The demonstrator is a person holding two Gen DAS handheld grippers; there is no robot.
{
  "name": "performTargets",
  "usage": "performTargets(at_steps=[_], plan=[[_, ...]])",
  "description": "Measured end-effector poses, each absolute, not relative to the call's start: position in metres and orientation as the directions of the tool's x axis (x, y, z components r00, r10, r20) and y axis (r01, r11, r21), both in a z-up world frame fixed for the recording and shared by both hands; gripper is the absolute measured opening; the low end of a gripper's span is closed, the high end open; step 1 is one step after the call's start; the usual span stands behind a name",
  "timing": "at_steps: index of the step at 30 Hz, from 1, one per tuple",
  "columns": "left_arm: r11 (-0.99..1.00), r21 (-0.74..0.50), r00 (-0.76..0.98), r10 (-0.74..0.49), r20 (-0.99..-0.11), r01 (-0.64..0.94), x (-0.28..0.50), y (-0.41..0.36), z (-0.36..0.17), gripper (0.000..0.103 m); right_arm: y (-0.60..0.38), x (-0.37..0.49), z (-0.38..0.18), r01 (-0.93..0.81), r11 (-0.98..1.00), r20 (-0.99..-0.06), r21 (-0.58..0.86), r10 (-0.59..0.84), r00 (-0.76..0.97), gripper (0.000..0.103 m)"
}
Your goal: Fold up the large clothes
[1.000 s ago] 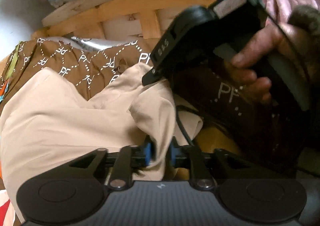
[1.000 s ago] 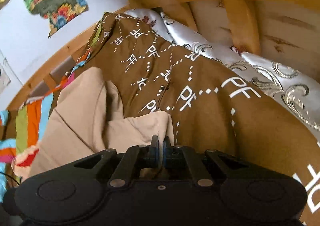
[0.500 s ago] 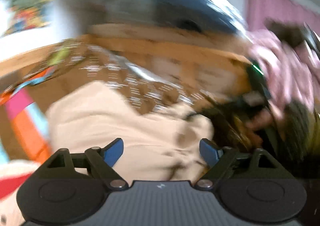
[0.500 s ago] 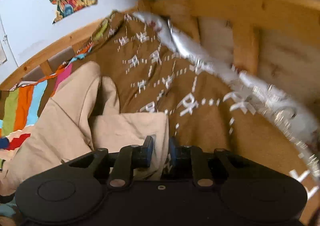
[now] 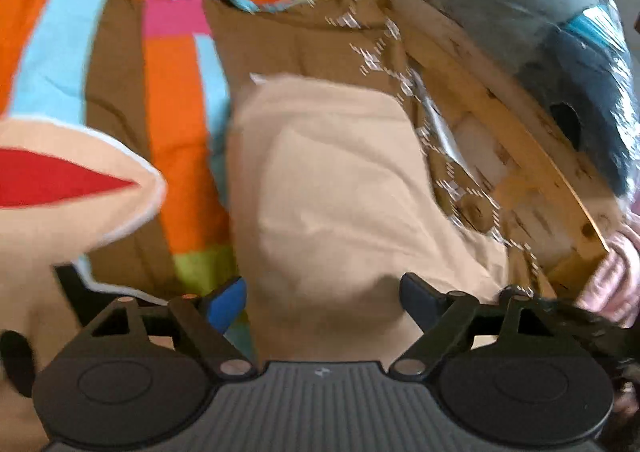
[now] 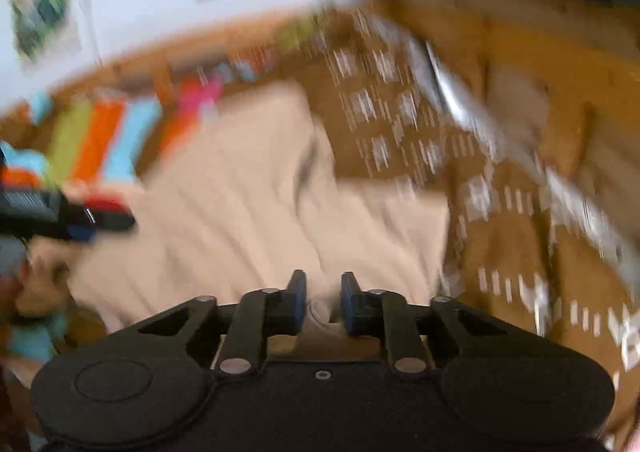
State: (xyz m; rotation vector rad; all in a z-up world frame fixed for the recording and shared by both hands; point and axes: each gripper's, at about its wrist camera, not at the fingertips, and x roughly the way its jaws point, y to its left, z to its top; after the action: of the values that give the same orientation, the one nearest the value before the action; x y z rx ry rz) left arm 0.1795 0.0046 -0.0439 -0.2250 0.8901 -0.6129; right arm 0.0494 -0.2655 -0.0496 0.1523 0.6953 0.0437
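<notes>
The beige garment (image 5: 332,187) is lying folded on the brown patterned bedspread (image 5: 320,39), just beside its striped patch. The left gripper (image 5: 323,298) is hovering over the garment's near edge, jaws spread wide and empty. The right gripper (image 6: 323,298) is sitting at the garment's near edge, jaws slightly parted around a bit of cloth; the blur hides any contact.

Left claw (image 5: 322,298): a second ago clamped on fold of beige garment (image 5: 332,179), now fingers spread wide, nothing between them; garment lies flat on brown patterned bedspread (image 5: 288,47) ahead of it. View swung from wooden headboard (image 5: 492,99) side toward striped blanket (image 5: 176,123).

Right claw (image 6: 323,302): a second ago pinched tight on garment corner, now narrow gap between fingers, cloth still in gap; grip uncertain. Both views blurred.
</notes>
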Motion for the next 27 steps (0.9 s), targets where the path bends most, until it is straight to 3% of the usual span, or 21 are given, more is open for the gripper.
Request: performTargets(at_steps=[2, 5, 8, 10, 15, 18, 21, 23, 25, 27], plan=[[0.811, -0.41, 0.458, -0.577, -0.676, 0.417, 0.175, -0.005, -0.053, 0.085, -0.269, 0.052, -0.063, 0.036, 0.986, -0.691, 0.163, 0.088, 0.718, 0.017], [0.832, -0.268, 0.5, -0.516, -0.696, 0.486, 0.161, -0.026, -0.057, 0.085, -0.272, 0.057, -0.065, 0.053, 0.981, -0.695, 0.185, 0.093, 0.713, 0.017], [0.835, -0.262, 0.51, -0.513, -0.691, 0.485, 0.156, -0.026, -0.06, 0.085, -0.286, 0.054, -0.049, 0.05, 0.95, -0.591, 0.309, 0.151, 0.792, 0.022], [0.833, -0.278, 0.51, -0.521, -0.684, 0.478, 0.156, -0.02, -0.062, 0.085, -0.294, 0.068, -0.034, 0.035, 0.925, -0.528, 0.377, 0.184, 0.829, 0.034], [0.838, -0.271, 0.527, -0.516, -0.675, 0.474, 0.15, -0.018, -0.064, 0.085, -0.272, 0.147, -0.009, -0.137, 0.935, -0.44, 0.328, 0.279, 0.853, 0.035], [0.84, -0.273, 0.534, -0.516, -0.669, 0.47, 0.148, -0.016, -0.065, 0.085, -0.238, 0.189, -0.013, -0.247, 0.939, -0.474, 0.239, 0.335, 0.814, 0.03], [0.842, -0.273, 0.546, -0.516, -0.66, 0.465, 0.143, -0.015, -0.067, 0.085, -0.207, 0.219, -0.035, -0.247, 0.968, -0.561, 0.045, 0.229, 0.795, 0.027], [0.844, -0.278, 0.551, -0.515, -0.657, 0.458, 0.143, -0.014, -0.068, 0.085, -0.208, 0.237, -0.059, -0.224, 0.972, -0.596, 0.066, 0.219, 0.773, 0.024], [0.841, -0.291, 0.548, -0.522, -0.653, 0.455, 0.144, -0.012, -0.068, 0.086, -0.217, 0.247, -0.074, -0.187, 0.975, -0.604, 0.116, 0.219, 0.766, 0.008], [0.838, -0.291, 0.553, -0.528, -0.645, 0.461, 0.143, -0.012, -0.069, 0.086, -0.221, 0.254, -0.082, -0.172, 0.978, -0.609, 0.118, 0.208, 0.766, 0.004]])
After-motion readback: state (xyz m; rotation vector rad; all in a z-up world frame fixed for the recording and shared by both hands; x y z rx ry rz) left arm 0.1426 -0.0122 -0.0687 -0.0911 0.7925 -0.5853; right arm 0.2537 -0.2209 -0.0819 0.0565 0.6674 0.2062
